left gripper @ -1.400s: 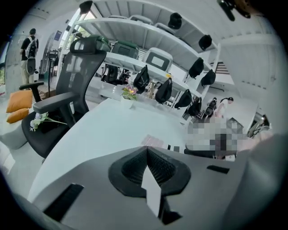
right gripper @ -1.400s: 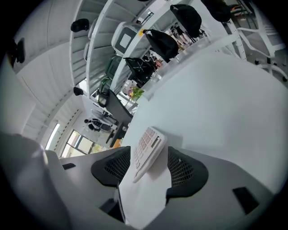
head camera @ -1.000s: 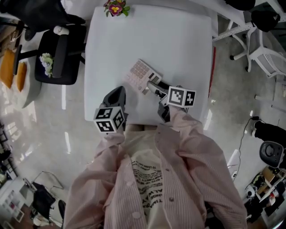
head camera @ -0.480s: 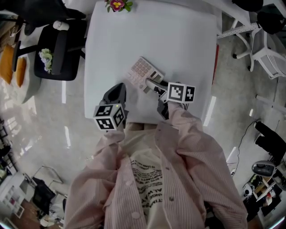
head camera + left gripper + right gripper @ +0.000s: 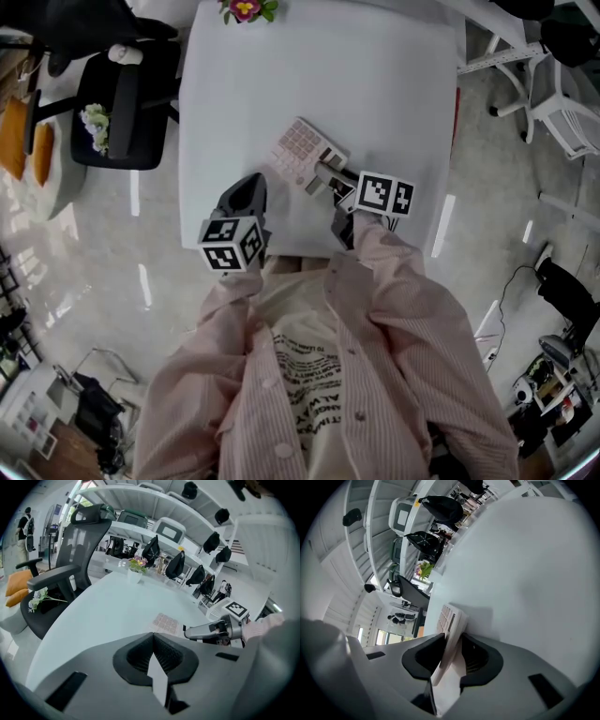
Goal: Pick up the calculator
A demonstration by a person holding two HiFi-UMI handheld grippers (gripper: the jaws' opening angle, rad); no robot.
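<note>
On the near half of the white tabletop (image 5: 375, 84) sits the pale pink calculator (image 5: 300, 150), keys up and set at a slant to the edges. Its near end lies between the jaws of the right tongs (image 5: 328, 174), which are closing. In the right gripper view both pads meet the calculator (image 5: 451, 620), one on its keyed face and one on its back. I cannot tell whether it has come off the surface.

The left tongs (image 5: 249, 190) hover just beside the calculator, over the tabletop's near edge. Their jaws are together with nothing between them, as the left gripper view shows (image 5: 153, 641).

A small pot of flowers (image 5: 244, 13) stands at the far edge. A black office chair (image 5: 122, 103) stands on the floor beside the tabletop.
</note>
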